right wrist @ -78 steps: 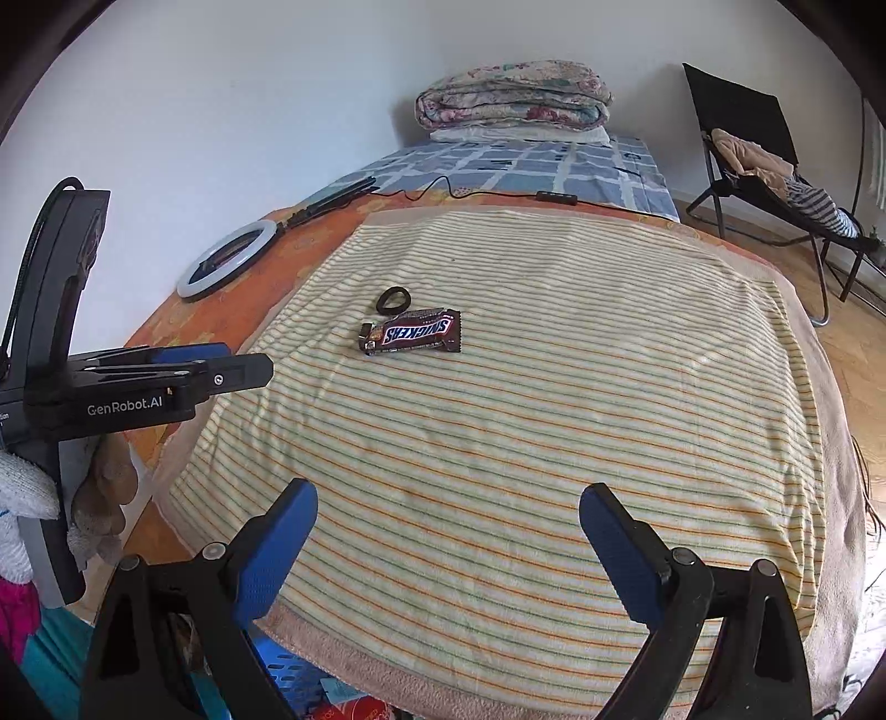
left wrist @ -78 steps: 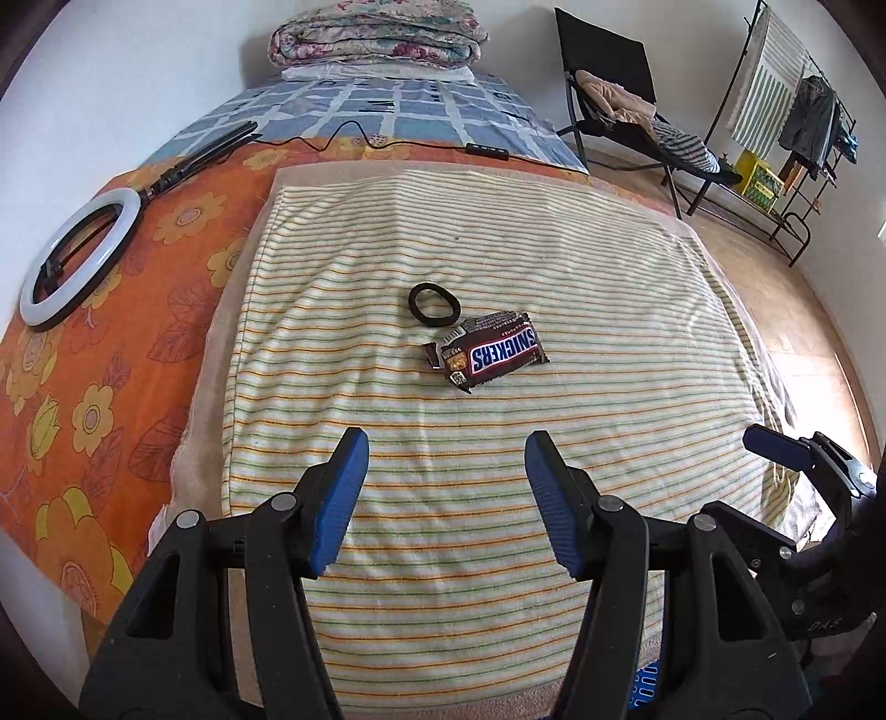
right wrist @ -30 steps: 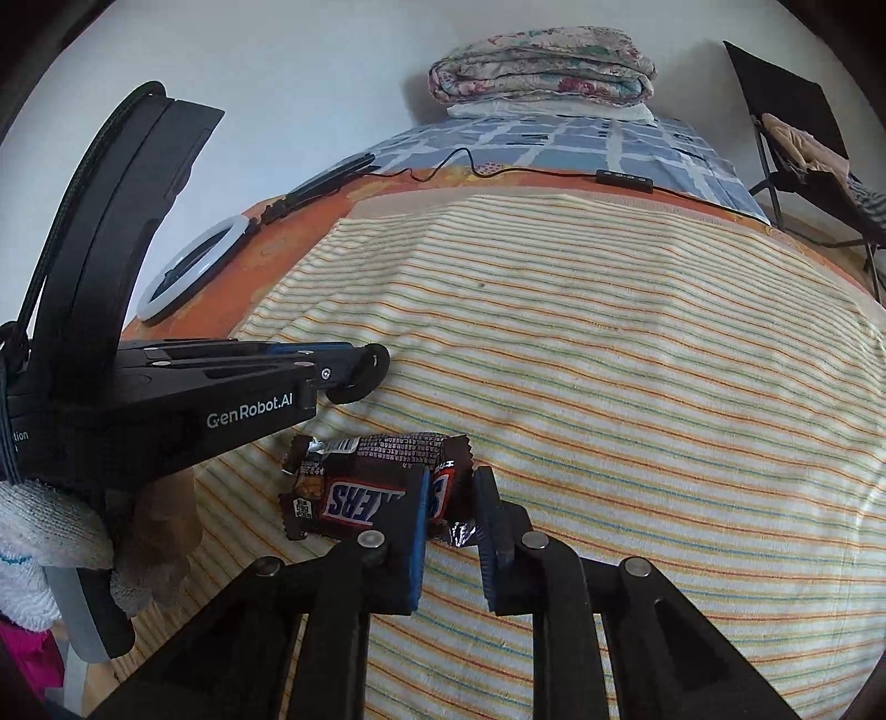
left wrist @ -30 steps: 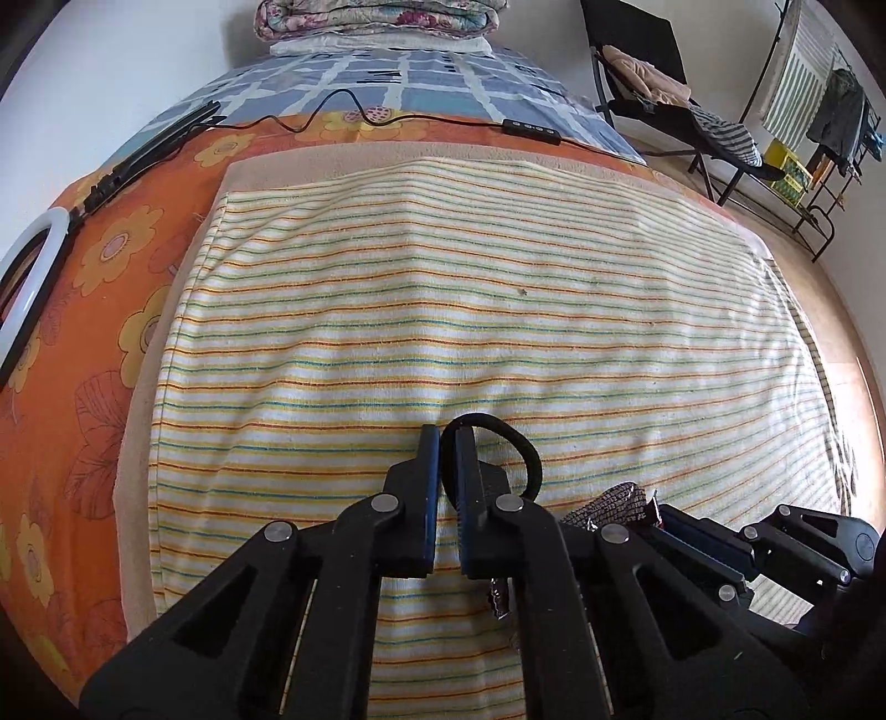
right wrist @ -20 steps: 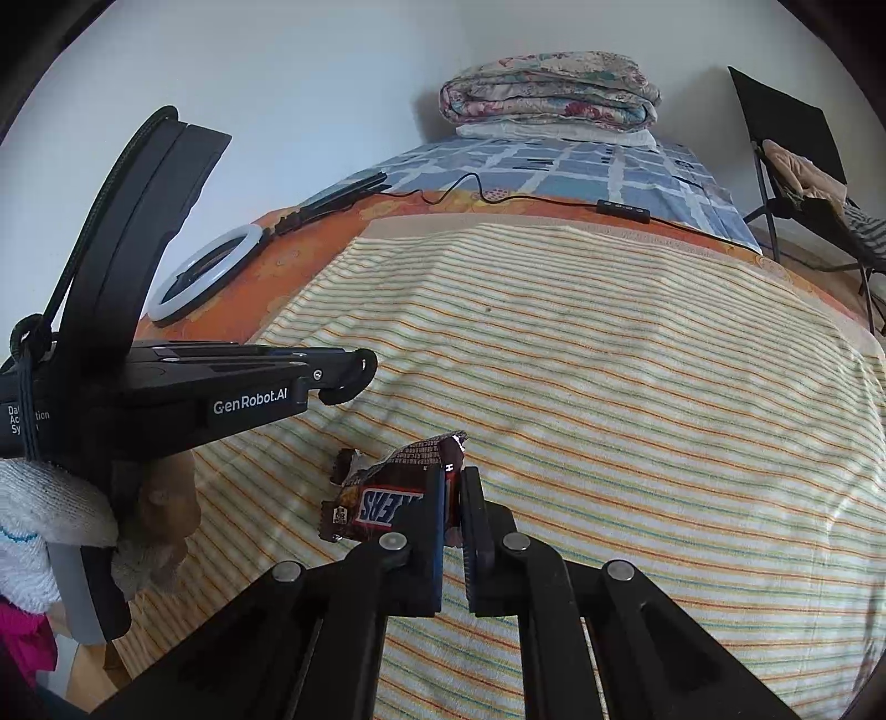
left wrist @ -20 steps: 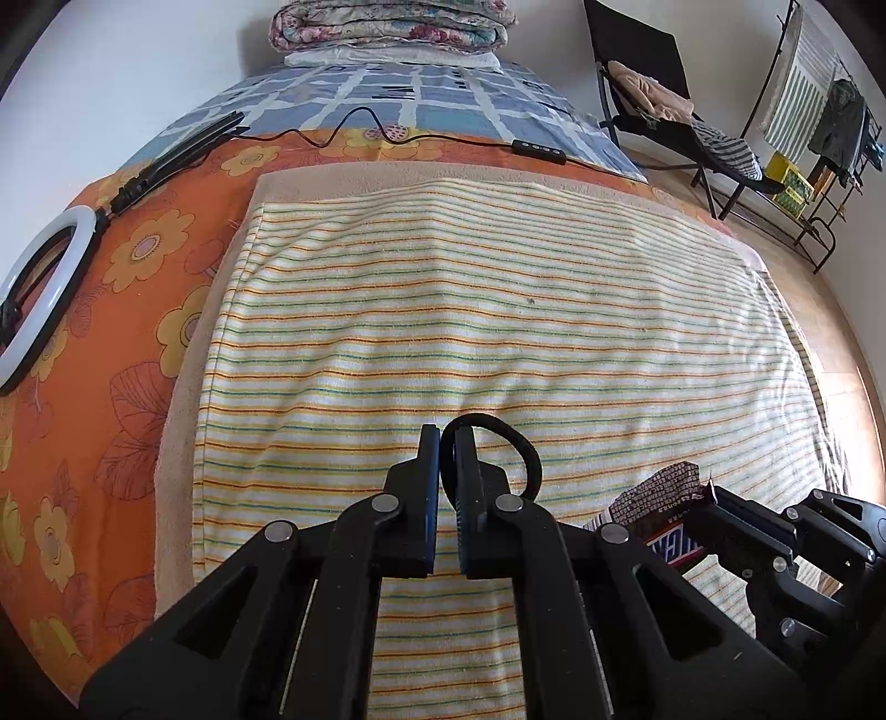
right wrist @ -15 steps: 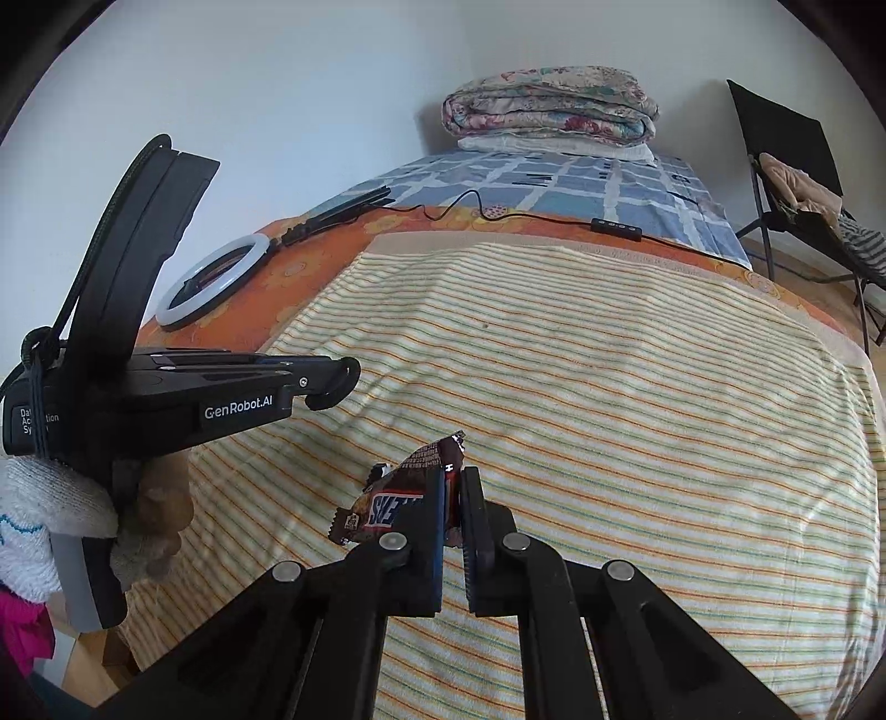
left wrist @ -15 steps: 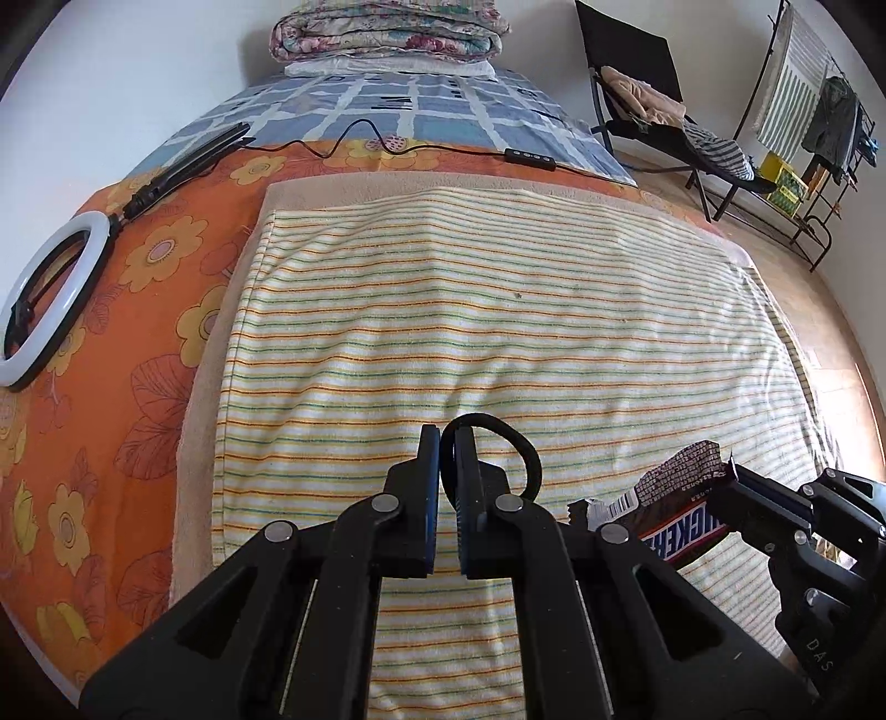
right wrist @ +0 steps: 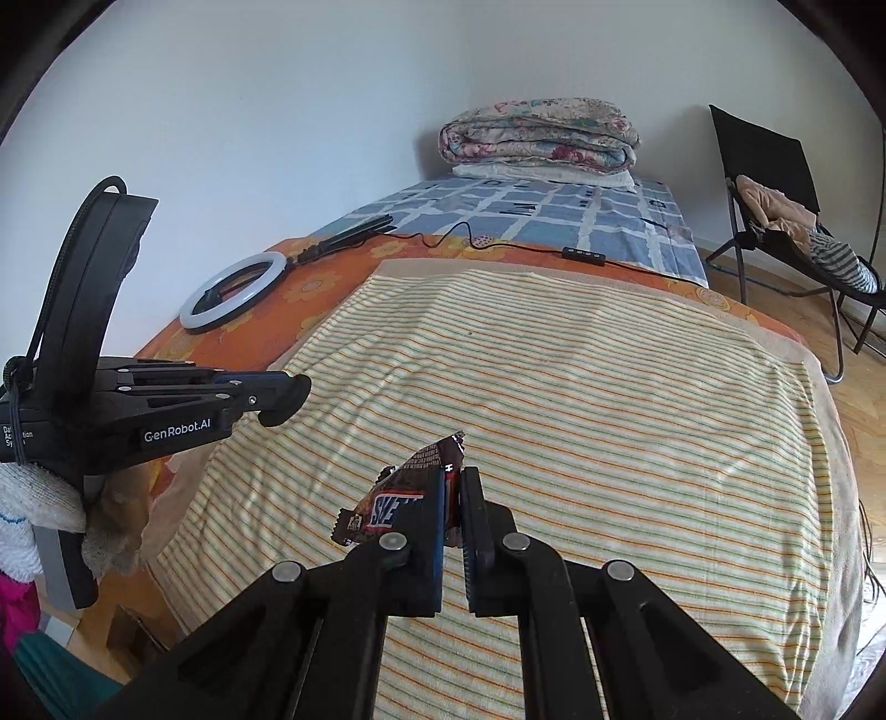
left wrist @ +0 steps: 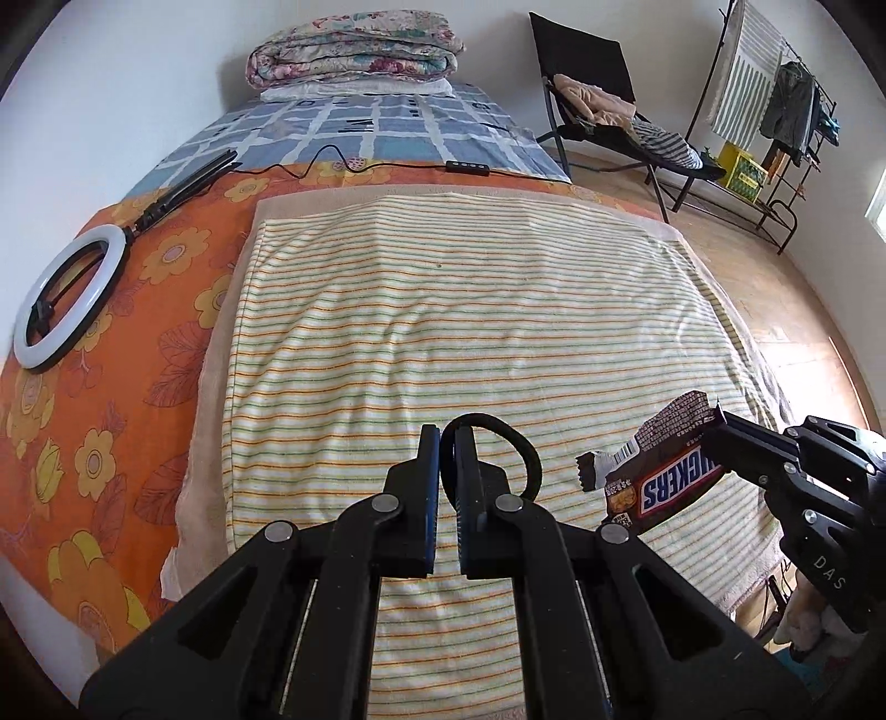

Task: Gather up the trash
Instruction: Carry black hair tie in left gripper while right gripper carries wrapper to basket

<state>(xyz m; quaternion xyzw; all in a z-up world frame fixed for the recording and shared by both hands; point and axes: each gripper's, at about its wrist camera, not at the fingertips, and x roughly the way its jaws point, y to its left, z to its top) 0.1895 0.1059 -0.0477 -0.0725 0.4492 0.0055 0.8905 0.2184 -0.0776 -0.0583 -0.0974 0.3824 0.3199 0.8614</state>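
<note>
Pinched between the closed fingers of the right gripper, a torn Snickers wrapper is held in the air above the near part of the striped blanket, its crumpled end sticking out to the left of the jaws. The same wrapper is seen from the left wrist view, raised over the blanket's near right corner and clear of the cloth. A black hair tie is clamped by the left gripper, its loop bulging out to the right of the closed fingers above the near middle of the striped blanket.

Beyond the blanket, an orange flowered sheet is spread along the bed's left side, and a white ring light is laid on it near the left edge, with its folded black stand stretched toward the head of the bed. A black cable with an inline remote is run across the far edge of the orange sheet. At the head of the bed, a folded floral quilt is stacked on a blue checked sheet. A black folding chair draped with clothes is stood on the floor to the right, with a clothes rack behind it.
</note>
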